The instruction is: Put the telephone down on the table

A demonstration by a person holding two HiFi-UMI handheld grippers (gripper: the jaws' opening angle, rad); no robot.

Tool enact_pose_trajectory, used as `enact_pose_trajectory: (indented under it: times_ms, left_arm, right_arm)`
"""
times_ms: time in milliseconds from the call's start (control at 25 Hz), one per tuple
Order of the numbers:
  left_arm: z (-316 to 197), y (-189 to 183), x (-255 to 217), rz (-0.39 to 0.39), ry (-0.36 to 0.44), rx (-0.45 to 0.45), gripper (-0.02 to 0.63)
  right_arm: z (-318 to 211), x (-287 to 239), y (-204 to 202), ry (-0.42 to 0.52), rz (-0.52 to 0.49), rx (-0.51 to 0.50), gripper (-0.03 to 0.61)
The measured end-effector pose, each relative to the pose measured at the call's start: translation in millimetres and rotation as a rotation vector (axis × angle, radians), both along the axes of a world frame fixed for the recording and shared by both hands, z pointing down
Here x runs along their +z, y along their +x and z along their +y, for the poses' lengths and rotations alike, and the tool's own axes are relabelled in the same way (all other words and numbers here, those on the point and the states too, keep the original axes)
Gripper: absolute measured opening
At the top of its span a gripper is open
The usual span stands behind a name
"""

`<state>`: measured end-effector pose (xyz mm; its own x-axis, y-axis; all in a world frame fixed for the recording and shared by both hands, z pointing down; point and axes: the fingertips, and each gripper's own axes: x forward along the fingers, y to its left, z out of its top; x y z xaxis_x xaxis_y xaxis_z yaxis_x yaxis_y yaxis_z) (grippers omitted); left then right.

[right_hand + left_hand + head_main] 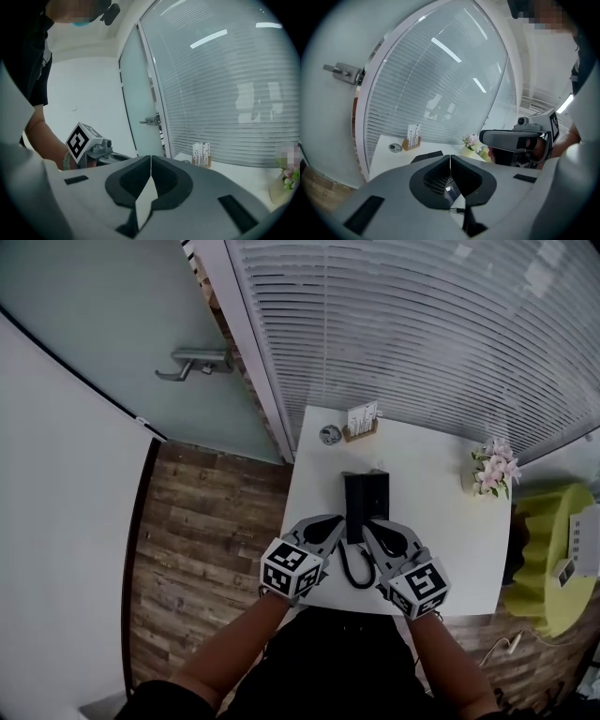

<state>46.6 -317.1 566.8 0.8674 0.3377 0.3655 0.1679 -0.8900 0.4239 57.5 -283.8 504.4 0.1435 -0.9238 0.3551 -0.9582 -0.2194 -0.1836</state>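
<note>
Where I found the telephone (366, 495): flat on the middle of the white desk (441, 549), its black cord (357, 570) looping toward the near edge.
Left gripper (450, 160): jaws were pressed together on nothing, just beside the telephone's near left corner.
Right gripper (150, 160): jaws met likewise, empty, by its near right corner.
Far side: flowers (494, 468) and a card holder (362, 421).

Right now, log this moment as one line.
left tool: shut, empty | right tool: shut, empty | telephone: at both tool tips, over table | resting on it: unclear
</note>
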Motion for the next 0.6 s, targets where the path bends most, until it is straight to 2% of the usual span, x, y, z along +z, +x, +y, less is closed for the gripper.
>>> enact_pose_trajectory:
  times_ms: [120, 320, 600]
  left_arm:
    - [-6, 8, 20, -0.037, -0.013, -0.016, 0.011]
    - [-11, 20, 57, -0.089, -0.088, -0.038, 0.011]
    - [-7, 29, 101, -0.166, -0.181, 0.002, 0.019]
  right_arm:
    - [-5, 13, 4, -0.020, -0.010, -0.006, 0.023]
    - [-7, 32, 14, -0.038, -0.030, -0.007, 0.023]
    - [-11, 50, 18, -0.047, -0.060, 0.000, 0.023]
